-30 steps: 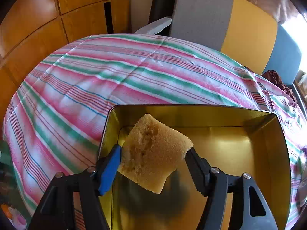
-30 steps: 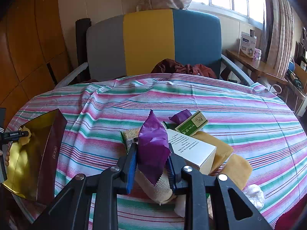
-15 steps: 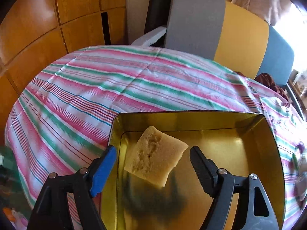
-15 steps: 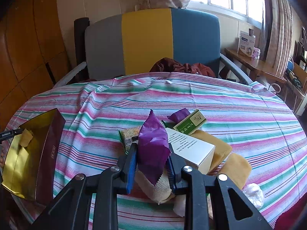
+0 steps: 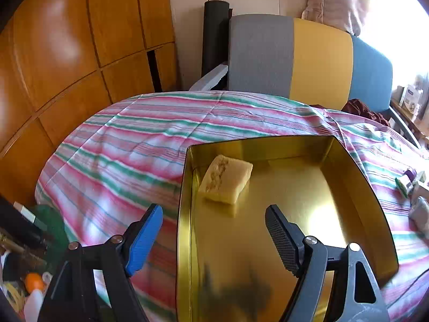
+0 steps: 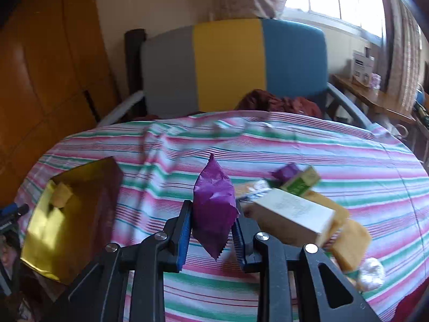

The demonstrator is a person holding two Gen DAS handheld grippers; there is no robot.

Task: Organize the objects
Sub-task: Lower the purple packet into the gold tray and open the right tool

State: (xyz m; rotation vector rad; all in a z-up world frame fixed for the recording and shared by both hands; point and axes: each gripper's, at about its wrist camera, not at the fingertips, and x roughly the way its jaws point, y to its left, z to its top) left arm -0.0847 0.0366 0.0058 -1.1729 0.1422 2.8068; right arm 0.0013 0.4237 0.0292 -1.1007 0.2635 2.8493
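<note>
At far left, a wall of orange wooden cabinet doors borders a desk draped in a pink, green and white striped cloth. On the desk's left part sits a gold tin, its inside bright with reflected light, and a yellow sponge lies in the tin's far left corner, touching the floor of the tin and free of any grip. The left gripper hangs over the tin's near left edge with its fingers spread wide and nothing between them, the blue-padded finger outside the tin wall and the black one above the gold floor. Moving right, the right gripper has its fingers drawn narrow onto a purple packet, which stands upright between the pads above the cloth. Just right of it, a white box lies tilted in a cluster with a green box, a second purple wrapper and more yellow sponges. Behind the desk stands a chair with a grey, yellow and blue back.
</note>
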